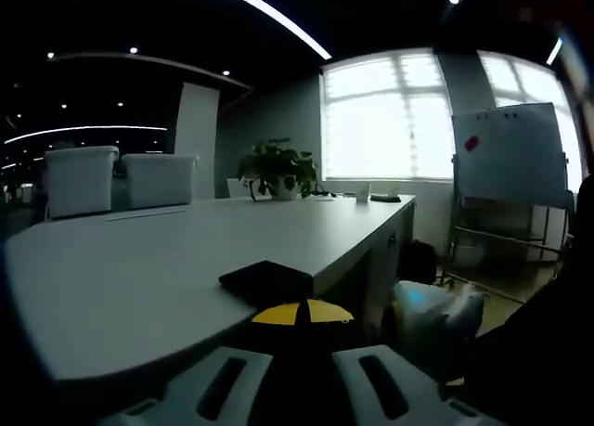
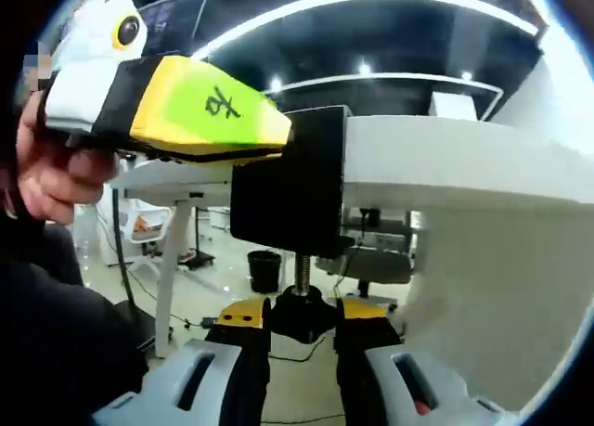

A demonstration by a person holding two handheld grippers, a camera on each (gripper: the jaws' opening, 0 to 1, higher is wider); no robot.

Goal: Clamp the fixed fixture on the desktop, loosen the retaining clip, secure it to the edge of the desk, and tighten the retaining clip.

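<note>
The black clamp sits on the edge of the white desk, its upper plate lying on the desk top, seen in the left gripper view as a dark slab at the near edge. Its screw hangs down below the desk edge and ends in a black knob.

The right tool has its jaws pressed in on that knob from both sides, so it pinches the knob from underneath. The left tool reaches over the desk edge towards the clamp's top plate; in the right gripper view its yellow and green body lies against the clamp at the top, held by a hand. I cannot tell whether its jaws grip the plate or only rest beside it.

My guess is that tightening is in hand. The risks from here:

- The knob is small and round, so the right tool could slip off while turning and leave the screw loose.
- If the left tool lets the clamp shift before the screw bites, the clamp may tilt on the edge or drop to the floor.
- Turning the wrong way would open the clamp instead.
</note>
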